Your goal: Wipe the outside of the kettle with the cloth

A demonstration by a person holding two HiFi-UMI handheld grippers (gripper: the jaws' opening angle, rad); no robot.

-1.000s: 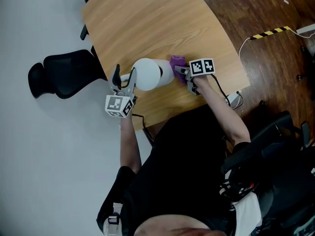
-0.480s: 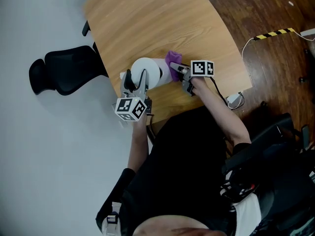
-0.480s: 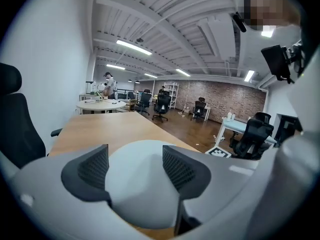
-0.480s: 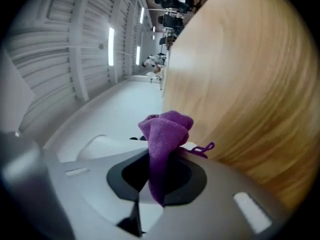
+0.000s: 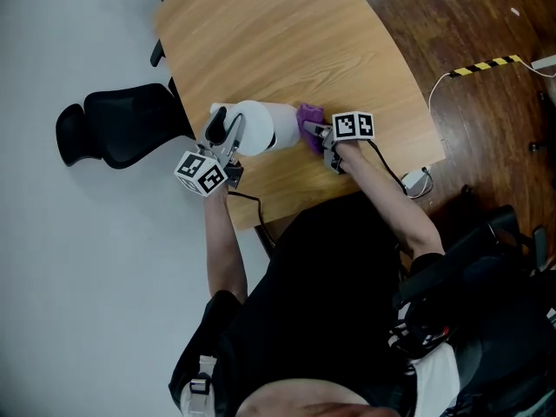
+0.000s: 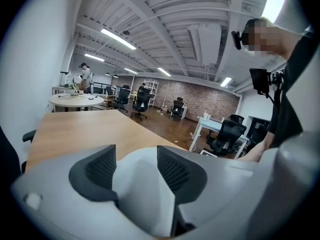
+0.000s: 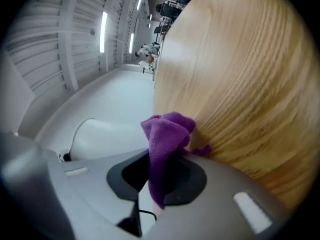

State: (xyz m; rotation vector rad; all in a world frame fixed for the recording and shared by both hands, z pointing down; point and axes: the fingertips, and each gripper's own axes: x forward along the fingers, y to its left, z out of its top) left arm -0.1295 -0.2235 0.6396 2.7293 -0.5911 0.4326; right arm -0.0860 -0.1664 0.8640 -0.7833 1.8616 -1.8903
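Kettle (image 5: 261, 127): on the table (image 5: 287, 42), between your two grippers.
Left gripper (image 5: 228, 127): your jaws grip a white part of the kettle.
Right gripper (image 5: 314, 131): your jaws pinch the purple cloth (image 5: 311, 115), bunched against the kettle's side.

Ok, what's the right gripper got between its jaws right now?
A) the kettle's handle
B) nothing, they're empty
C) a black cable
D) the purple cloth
D: the right gripper view shows the right gripper with its jaws pinched on the purple cloth, which bunches out ahead of them beside the white kettle on the table.
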